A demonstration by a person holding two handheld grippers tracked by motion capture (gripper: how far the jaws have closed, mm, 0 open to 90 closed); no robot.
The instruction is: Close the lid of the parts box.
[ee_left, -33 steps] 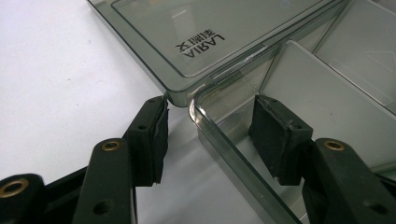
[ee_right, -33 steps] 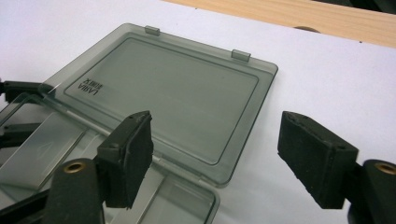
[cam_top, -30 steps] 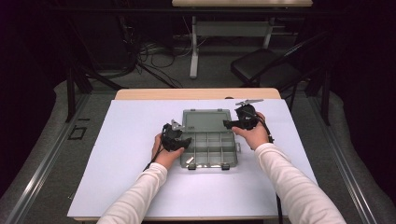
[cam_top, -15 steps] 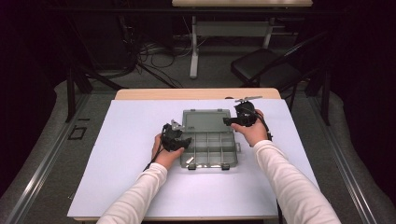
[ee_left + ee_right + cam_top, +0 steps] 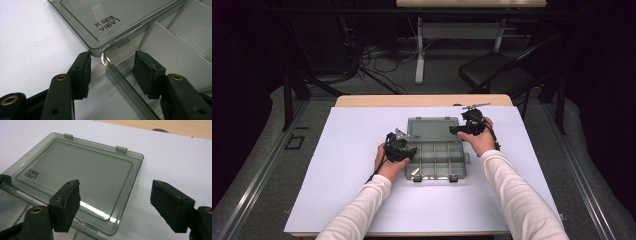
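Clear grey box (image 5: 434,156) lies open mid-table on the white sheet (image 5: 337,165), lid (image 5: 432,128) folded flat back on the far side, divided tray toward the person. Left gripper (image 5: 404,151) sits at the tray's left wall near the hinge corner; in the left gripper view its jaws straddle that wall (image 5: 117,75), one pad (image 5: 83,75) outside over the sheet, the other pad (image 5: 147,72) inside the corner compartment, with gaps showing on both sides of the wall, so open and not clamping. Lid corner with the printed brand mark (image 5: 106,22) lies just ahead of the outer pad. Right gripper (image 5: 459,129) hovers at the lid's right edge, near the hinge line; jaws apart, have just been opening, nothing pinched. In the right gripper view its left pad (image 5: 67,203) is over the lid's near corner and the right pad (image 5: 172,205) over bare sheet beside it; can't tell if the left pad touches the lid. Two latch tabs (image 5: 121,149) show on the lid's far edge. Wooden table (image 5: 422,100) edge shows beyond the sheet.
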